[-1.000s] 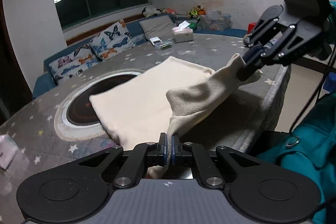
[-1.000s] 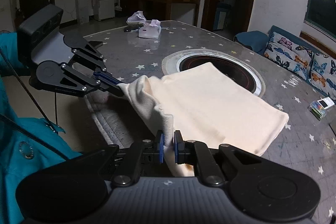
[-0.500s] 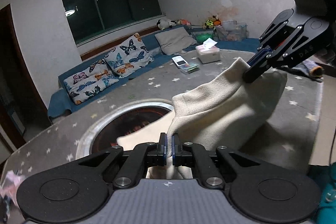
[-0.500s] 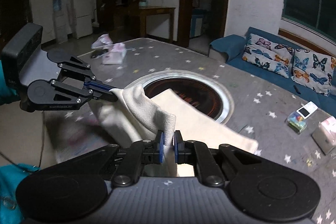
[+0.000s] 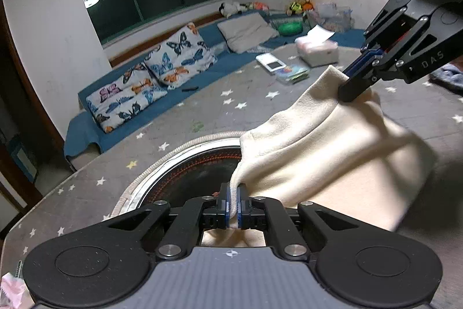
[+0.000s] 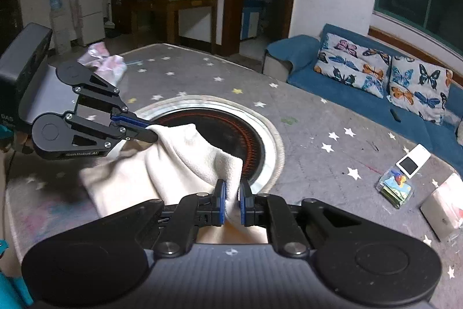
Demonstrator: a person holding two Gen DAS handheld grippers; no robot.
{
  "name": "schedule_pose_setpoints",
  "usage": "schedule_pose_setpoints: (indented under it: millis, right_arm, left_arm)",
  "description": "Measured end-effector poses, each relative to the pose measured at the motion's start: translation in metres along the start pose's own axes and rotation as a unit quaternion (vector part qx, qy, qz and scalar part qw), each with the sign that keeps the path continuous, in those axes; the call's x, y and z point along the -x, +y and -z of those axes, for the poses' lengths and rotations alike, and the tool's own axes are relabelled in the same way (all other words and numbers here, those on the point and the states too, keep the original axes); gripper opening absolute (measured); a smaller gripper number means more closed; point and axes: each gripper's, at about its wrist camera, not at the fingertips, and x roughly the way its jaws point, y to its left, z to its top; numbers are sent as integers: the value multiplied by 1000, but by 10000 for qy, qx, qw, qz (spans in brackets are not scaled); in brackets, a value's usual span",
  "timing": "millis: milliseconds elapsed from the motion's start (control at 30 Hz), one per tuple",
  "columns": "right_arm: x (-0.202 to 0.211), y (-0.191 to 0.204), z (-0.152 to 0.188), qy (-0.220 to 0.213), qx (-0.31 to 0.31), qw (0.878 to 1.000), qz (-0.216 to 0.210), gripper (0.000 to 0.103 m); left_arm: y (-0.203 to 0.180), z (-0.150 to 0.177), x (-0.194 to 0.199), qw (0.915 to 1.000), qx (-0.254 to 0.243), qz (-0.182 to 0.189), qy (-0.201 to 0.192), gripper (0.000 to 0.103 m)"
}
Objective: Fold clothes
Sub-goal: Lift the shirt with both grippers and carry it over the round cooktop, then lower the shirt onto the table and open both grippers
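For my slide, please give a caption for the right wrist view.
Both grippers, right gripper and left gripper, pinch a cream garment above the star-patterned table.

We're in somebody's living room

Blue sofa [image 6: 361, 94] with butterfly-print cushions [image 5: 150, 86], white fridge [image 6: 89, 9], wooden side table [image 6: 185, 10].

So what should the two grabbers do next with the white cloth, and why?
Probably carry the cream cloth a little further forward and lower it. Both the left gripper and right gripper have their jaws shut on its edge, and that edge is lifted over the part lying on the starry table, so the fold looks half done.
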Motion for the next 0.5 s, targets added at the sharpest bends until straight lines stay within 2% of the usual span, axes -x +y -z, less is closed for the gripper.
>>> schedule_pose_setpoints:
  millis: [233, 500]
  right_arm:
    - [-46, -21, 2, 191, -240, 9994, 146, 9]
    - [-83, -32, 15, 401, -646, 9968, 232, 9]
  left_arm:
    - [13, 1, -39, 9993, 215, -10, 290, 6]
    - [21, 9, -64, 9974, 493, -29, 528, 10]
